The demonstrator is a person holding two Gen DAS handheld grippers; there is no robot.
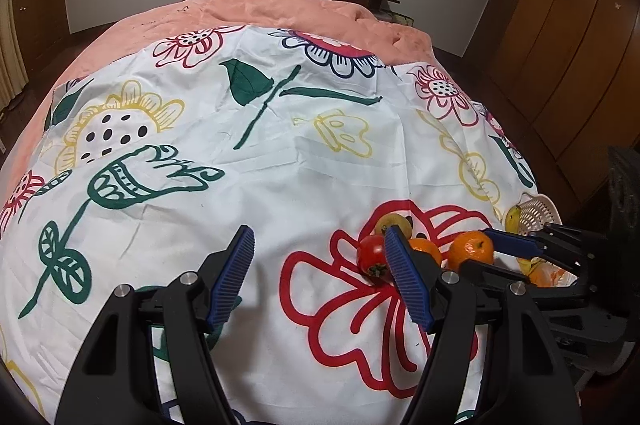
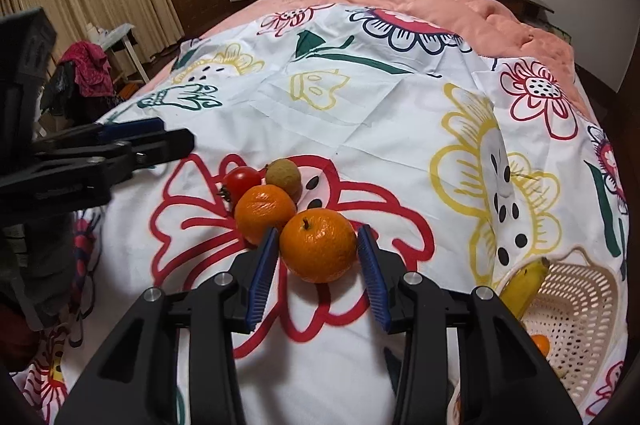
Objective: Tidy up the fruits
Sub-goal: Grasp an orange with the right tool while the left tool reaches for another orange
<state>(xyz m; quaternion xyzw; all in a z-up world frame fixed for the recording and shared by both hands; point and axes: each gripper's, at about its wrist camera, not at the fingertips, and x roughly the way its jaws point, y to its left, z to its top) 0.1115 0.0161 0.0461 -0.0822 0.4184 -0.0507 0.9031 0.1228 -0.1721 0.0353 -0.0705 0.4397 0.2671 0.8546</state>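
Mandarin (image 2: 318, 245), the nearest fruit of a small cluster, is bracketed by the right tongs (image 2: 318, 267): one blue pad is set at each flank, and slivers of cloth show between pads and peel, so the fruit is judged straddled but not yet clamped. It rests on the floral sheet (image 2: 380, 129) spread over the bed. Just beyond the left pad a second mandarin (image 2: 264, 213) touches the first, which leaves that pad little room. Farther ahead lie a red tomato (image 2: 241, 181) and a brownish round fruit (image 2: 283, 175), perhaps a longan.

To the right of the right tongs, at the sheet's edge, a perforated basket (image 2: 580, 305) already holds a banana (image 2: 524, 285) and a piece of orange fruit, so it is taken as the collecting place. The path between is bare sheet, though the bed falls away just past the basket.

The left tongs (image 1: 316, 281) are held about half open and empty over bare sheet, left of the cluster, apparently kept clear of the pick.
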